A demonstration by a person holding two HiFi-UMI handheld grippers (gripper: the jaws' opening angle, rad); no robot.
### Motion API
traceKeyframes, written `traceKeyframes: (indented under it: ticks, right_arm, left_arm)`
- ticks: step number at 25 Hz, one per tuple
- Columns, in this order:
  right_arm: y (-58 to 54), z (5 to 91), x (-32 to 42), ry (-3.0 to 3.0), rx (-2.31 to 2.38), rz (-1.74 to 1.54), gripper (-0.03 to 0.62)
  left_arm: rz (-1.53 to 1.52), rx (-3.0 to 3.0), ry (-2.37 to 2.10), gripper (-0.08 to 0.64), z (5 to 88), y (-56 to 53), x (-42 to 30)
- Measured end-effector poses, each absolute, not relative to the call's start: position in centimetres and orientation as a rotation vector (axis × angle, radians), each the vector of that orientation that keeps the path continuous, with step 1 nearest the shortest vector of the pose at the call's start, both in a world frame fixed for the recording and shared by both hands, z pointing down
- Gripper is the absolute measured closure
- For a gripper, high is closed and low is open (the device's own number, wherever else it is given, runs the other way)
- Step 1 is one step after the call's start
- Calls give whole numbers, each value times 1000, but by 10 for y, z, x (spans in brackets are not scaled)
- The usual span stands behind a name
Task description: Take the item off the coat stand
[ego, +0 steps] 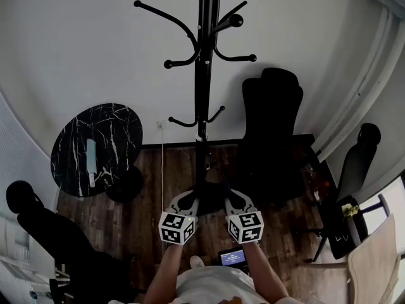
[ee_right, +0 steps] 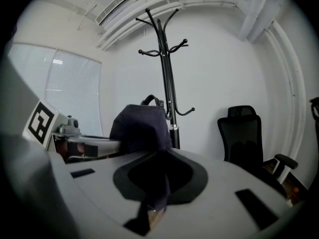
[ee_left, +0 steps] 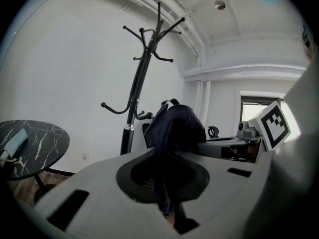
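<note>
The dark blue bag (ee_left: 174, 128) is off the coat stand (ego: 202, 75) and hangs between the two grippers, low in the middle of the head view. There it shows only as a dark shape in front of the stand's foot, well below the curved hooks.

The left gripper (ego: 185, 204) has its jaws drawn nearly together on a fold of the bag's cloth. In the left gripper view the fabric runs down through the narrow gap at bottom centre. The bulk of the bag rises just beyond the jaws, in the middle of the frame, with a strap loop at its top. The stand is behind it, up and to the left.

The right gripper (ego: 234, 201) grips the same bag in the same way, its jaws narrow and pinching the cloth. In the right gripper view the fabric drops into the slit at lower centre and the bag bulges just left of centre. It partly covers the lower pole of the stand behind it. Each gripper view also shows the other gripper's marker cube at the frame edge beside the bag, so the two grippers hold it from opposite sides, close together.

A round marble table (ego: 95, 147) sits at the left of the head view with a pale object lying on it. A black office chair (ego: 272, 132) stands right of the stand on the wooden floor (ego: 145, 195).
</note>
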State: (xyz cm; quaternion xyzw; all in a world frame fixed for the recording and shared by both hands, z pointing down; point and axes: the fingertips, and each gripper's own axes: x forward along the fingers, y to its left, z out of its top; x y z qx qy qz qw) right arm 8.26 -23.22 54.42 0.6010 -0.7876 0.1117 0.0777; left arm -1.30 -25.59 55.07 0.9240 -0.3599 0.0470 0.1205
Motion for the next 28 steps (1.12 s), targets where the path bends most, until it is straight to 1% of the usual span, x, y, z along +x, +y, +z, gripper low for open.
traceKeyframes:
  ticks: [10,14,28]
  right_arm:
    - [-213,530,87,-2426,1744,334,560]
    - [-195,523,86,-2442,1733,273,561]
    - [-132,513,74,-2524,1675,240,561]
  left_arm:
    - [134,2669,-1134,531,536,-226,-11]
    - [121,2658,-1176,531,529,-204,-14]
    - [90,2648,-1280,531,517,-135,-27]
